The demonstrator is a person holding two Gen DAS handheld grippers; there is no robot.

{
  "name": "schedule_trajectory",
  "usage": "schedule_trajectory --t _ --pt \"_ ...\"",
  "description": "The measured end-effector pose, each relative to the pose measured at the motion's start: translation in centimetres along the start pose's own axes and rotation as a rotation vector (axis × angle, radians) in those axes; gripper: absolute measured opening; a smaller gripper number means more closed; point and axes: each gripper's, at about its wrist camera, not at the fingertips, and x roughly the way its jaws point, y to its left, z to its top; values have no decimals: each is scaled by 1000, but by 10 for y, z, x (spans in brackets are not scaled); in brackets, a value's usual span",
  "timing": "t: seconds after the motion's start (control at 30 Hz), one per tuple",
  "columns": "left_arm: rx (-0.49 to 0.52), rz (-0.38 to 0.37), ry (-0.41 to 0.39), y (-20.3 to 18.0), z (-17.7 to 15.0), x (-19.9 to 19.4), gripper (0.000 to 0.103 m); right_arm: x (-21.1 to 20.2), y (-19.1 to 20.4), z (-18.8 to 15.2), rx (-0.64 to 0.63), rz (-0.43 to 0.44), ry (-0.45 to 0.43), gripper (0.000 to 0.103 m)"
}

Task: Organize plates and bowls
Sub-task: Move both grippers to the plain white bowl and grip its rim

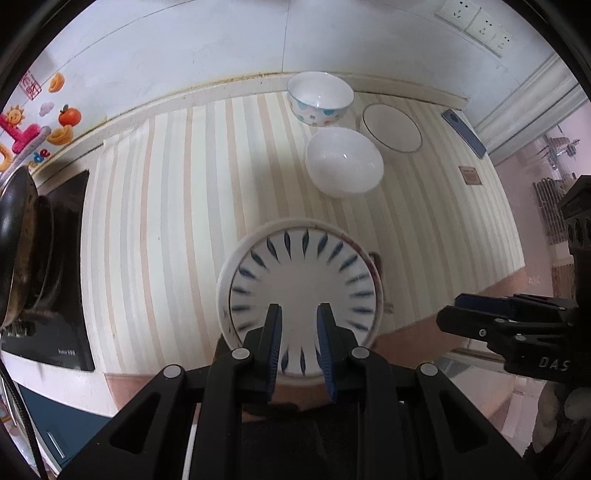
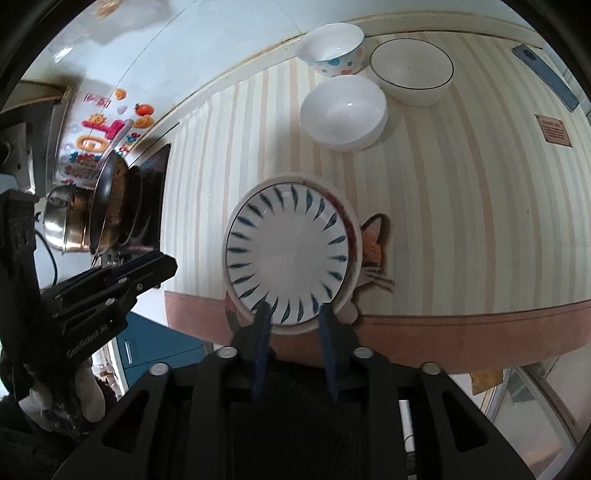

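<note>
Striped cream-and-tan cloth (image 1: 177, 221) is spread over the counter, with a pink border along the near edge and a cat picture (image 2: 375, 240) printed on it. White wall tile is seen behind, decorated with colourful fruit stickers (image 1: 68, 115) on the far left, and sockets (image 1: 476, 24) are mounted at the far right. A black cooktop (image 1: 66, 295) with a dark pan (image 1: 16, 240) is found on the left.

Near the front edge, a blue-dashed plate (image 2: 288, 251) is stacked on a larger white plate (image 1: 225, 291), partly covering the cat. Three bowls are grouped at the far right: a dotted bowl (image 1: 319, 98), a plain white bowl (image 1: 343, 166) nearer and touching or almost touching it, and a dark-rimmed bowl (image 2: 412, 72) to the right.

The left gripper (image 1: 300, 314) is held over the plate's near side, fingers apart, nothing gripped. The right gripper (image 2: 295, 314) is likewise spread at the plate's near rim, empty.
</note>
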Motion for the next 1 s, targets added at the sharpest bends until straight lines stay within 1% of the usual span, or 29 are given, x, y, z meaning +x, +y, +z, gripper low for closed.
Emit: schedule_trajectory --t 0.03,0.07,0.1,0.13,0.3,0.33,0.4,0.43,0.5,0.57,0.7,0.73,0.77,0.8,0.83,0.87,0.9,1.0 --pt "-2 7 -8 1 5 4 18 1 -5 6 13 6 -9 52" --pt "-10 7 -14 2 15 10 19 2 -10 12 26 10 -20 54" --pt "-14 3 -18 3 24 17 23 3 -13 19 36 10 -30 54" --pt "-17 2 -20 5 31 22 25 3 -17 28 42 8 -51 54" --pt "-77 -21 -57 14 87 61 25 8 -36 77 75 -18 -177 54" --pt "-85 -19 -56 16 97 70 25 12 -42 91 89 -34 -207 54" --pt "-103 -32 -38 18 121 94 25 21 -52 109 113 -62 -235 54" --pt "-107 -38 -24 17 127 103 25 29 -58 120 124 -75 -239 54" --pt "-110 -79 24 15 145 130 25 45 -72 137 162 -82 -233 54" --pt "-100 -88 53 10 154 148 25 62 -85 152 198 -62 -214 54" --pt "-67 -97 82 0 165 179 25 87 -101 165 232 -24 -209 54" --pt "-60 -100 75 -1 166 181 23 93 -104 167 240 -11 -211 50" --pt "-52 -103 60 -2 167 183 20 98 -106 170 246 -6 -211 38" --pt "-41 -106 47 -5 166 183 18 104 -107 171 246 1 -209 32" --pt "-34 -103 43 -7 165 183 17 108 -107 173 244 6 -208 21" --pt "-29 -92 32 -9 165 182 17 111 -107 172 240 5 -210 18" --pt "-23 -82 23 -11 164 180 17 113 -106 172 231 6 -215 17" --pt "-12 -71 7 -16 162 173 17 114 -97 168 183 -42 -231 17"
